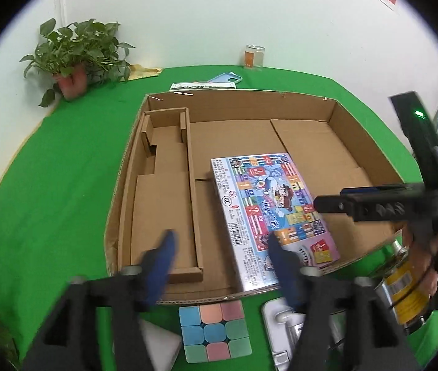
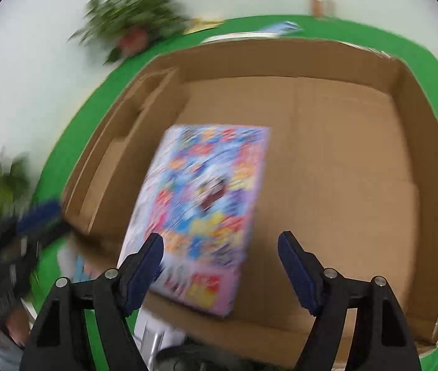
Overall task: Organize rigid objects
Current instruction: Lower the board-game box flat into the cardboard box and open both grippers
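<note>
Two sets of tongs are hanging spread over the near edge of the cardboard tray (image 1: 336, 108), and neither is gripping anything. The left gripper (image 1: 222, 247) is gaping with one blue pad over the tray's narrow left compartment and the other over the near end of the board-game box (image 1: 268, 210); whether that pad is touching the box, I cannot tell. The right gripper (image 2: 220, 249) is likewise standing wide, its view blurring, with the same box (image 2: 200, 210) lying between and beyond its fingers. That box is sitting in the tray's large compartment, its near end seeming to be propped on the tray's front wall, so it is tilting rather than lying flat. It is looking light, stiff and glossy, probably shrink-wrapped, so it is likely slipping easily under smooth pads; pinching across a long edge near the raised end is looking the safest hold. Just outside the tray's front wall a pastel puzzle cube (image 1: 214, 330) is waiting, hard and easy to squeeze by opposite faces, beside a white plastic piece (image 1: 281, 315) and a yellow-labelled can (image 1: 404, 287). Beyond the tray's far wall a glass jar (image 1: 253, 57) and a potted plant (image 1: 76, 52) are standing.
</note>
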A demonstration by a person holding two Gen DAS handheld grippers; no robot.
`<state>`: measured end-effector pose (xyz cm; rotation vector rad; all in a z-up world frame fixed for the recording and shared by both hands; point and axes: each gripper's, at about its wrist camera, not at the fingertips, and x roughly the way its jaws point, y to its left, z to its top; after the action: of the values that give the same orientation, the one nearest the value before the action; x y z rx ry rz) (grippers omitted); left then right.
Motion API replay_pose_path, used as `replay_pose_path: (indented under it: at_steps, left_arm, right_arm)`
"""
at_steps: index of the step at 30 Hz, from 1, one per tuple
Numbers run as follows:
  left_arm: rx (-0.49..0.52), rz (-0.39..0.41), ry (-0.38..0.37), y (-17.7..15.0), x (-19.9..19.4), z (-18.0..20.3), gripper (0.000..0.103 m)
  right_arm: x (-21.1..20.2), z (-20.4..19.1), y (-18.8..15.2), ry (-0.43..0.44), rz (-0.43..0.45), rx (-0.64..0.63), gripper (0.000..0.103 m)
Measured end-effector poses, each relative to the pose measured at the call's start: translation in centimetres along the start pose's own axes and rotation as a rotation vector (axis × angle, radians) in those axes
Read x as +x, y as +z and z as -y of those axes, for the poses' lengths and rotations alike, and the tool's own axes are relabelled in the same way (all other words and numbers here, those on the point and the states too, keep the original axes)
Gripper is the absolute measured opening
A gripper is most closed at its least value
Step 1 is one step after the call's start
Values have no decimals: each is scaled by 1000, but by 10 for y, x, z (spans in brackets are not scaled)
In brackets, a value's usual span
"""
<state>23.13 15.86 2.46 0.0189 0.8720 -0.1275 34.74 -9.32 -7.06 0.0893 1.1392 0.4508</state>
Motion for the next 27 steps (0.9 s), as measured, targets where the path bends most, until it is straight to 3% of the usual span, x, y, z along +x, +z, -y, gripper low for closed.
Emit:
replay_pose_path:
  at_steps: [1, 4, 11, 13, 15, 19, 22, 25, 26, 27]
  left_arm:
    - [5, 9, -3, -2, 1, 0, 69]
    - [12, 22, -14, -6, 4, 0, 69]
    - [-16, 58, -59, -12, -1, -7, 69]
    - [-15, 62, -57, -13, -4, -8, 69]
    - [-5, 71, -49, -16, -6, -8, 69]
    - [7, 93, -25, -23, -10, -10, 69]
    - [-7, 136, 9, -26, -17, -9, 69]
    - [1, 223, 50, -34, -33, -1, 71]
    - [7, 271, 21, -40, -42, 3, 61]
    - [8, 287, 7, -43, -48, 6, 16]
  right_arm:
    - [7, 2, 4, -25, -27, 6, 50]
    - [34, 2, 3, -2, -143, 15, 40]
    - [54, -26, 7, 127, -190, 6, 40]
    - [52, -34, 4, 112, -161, -8, 44]
    - [44, -36, 1, 100, -125, -2, 49]
    - [-12, -41, -20, 30, 51, 9, 91]
    - [-65, -45, -46, -30, 209, 16, 96]
    - [-117, -54, -81, -169, 379, -29, 97]
    - [-130, -59, -94, -209, 431, -57, 93]
    - [-146, -56, -106, -240, 479, -88, 72]
